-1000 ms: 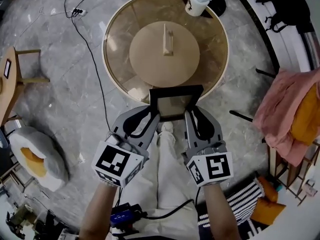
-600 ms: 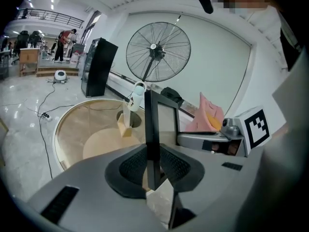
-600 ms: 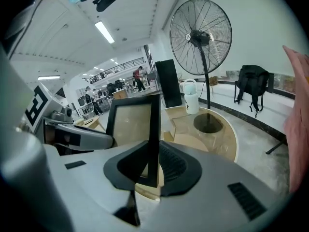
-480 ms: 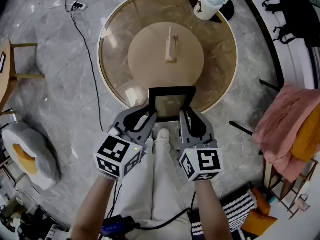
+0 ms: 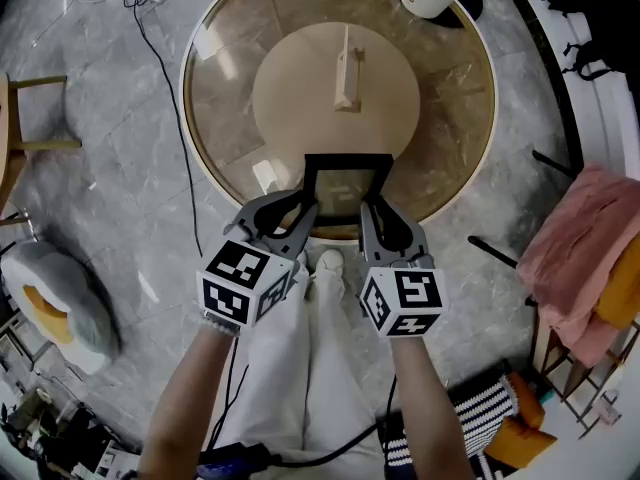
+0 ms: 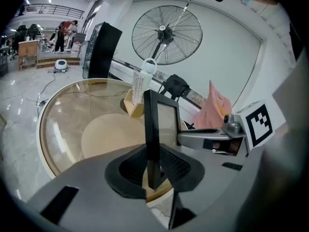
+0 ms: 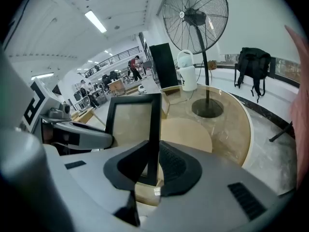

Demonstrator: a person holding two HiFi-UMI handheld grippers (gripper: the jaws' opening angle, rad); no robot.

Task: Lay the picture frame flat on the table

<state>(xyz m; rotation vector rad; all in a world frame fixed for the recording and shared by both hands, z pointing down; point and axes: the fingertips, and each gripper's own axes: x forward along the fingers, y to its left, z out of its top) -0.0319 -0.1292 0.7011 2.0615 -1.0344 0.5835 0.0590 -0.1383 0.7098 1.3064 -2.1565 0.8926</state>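
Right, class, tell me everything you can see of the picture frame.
The picture frame is a thin black rectangle round a pale, glassy pane. It stands roughly upright over the near rim of the round glass table, left edge pinched in the left tongs, right edge in the right tongs. Whether its bottom touches the table is unclear.
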